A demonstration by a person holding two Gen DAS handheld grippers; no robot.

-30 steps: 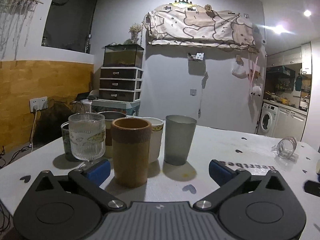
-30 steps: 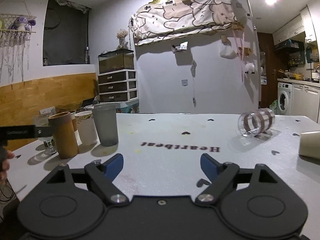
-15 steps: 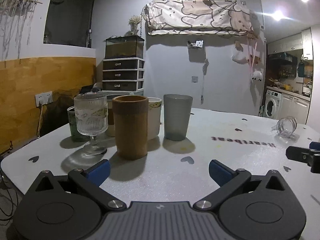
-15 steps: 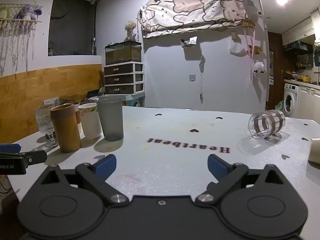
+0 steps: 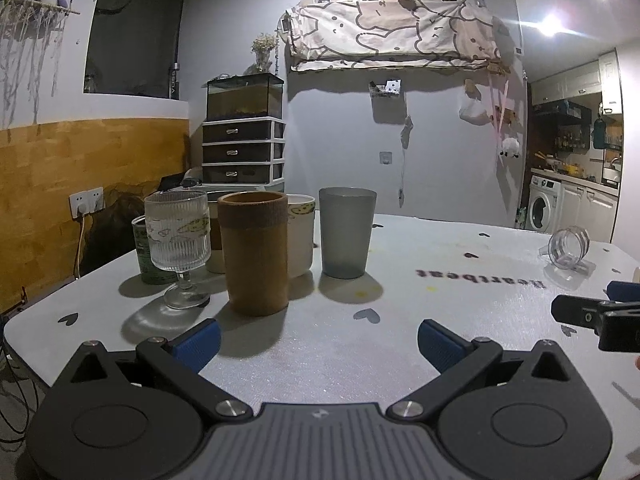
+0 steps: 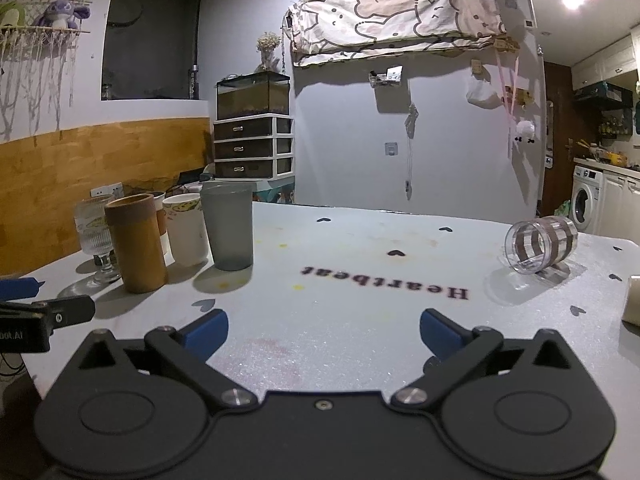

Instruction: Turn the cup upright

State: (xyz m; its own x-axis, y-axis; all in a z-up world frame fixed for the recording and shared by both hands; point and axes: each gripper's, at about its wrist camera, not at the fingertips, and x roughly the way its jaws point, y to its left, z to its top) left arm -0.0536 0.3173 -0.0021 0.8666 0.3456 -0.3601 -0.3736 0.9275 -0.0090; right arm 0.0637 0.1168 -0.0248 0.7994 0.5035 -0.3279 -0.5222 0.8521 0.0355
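Left wrist view: left gripper [image 5: 319, 338], jaws wide and empty, faces upright cups at centre left; clear striped glass cup [image 5: 568, 247] lies tipped at right edge.

Right wrist view: right gripper [image 6: 323, 330], jaws wide, empty; that cup [image 6: 538, 250] lies sideways on white table [image 6: 340, 280], right of centre.

Upright cups [image 6: 180, 236] crowd the left; bare table [image 6: 360, 280] leads to striped glass [image 6: 540, 244]

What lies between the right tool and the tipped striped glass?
Only bare tabletop with the end of the "Heartbeat" print lies between the right tool and the striped glass, seen in the right wrist view.
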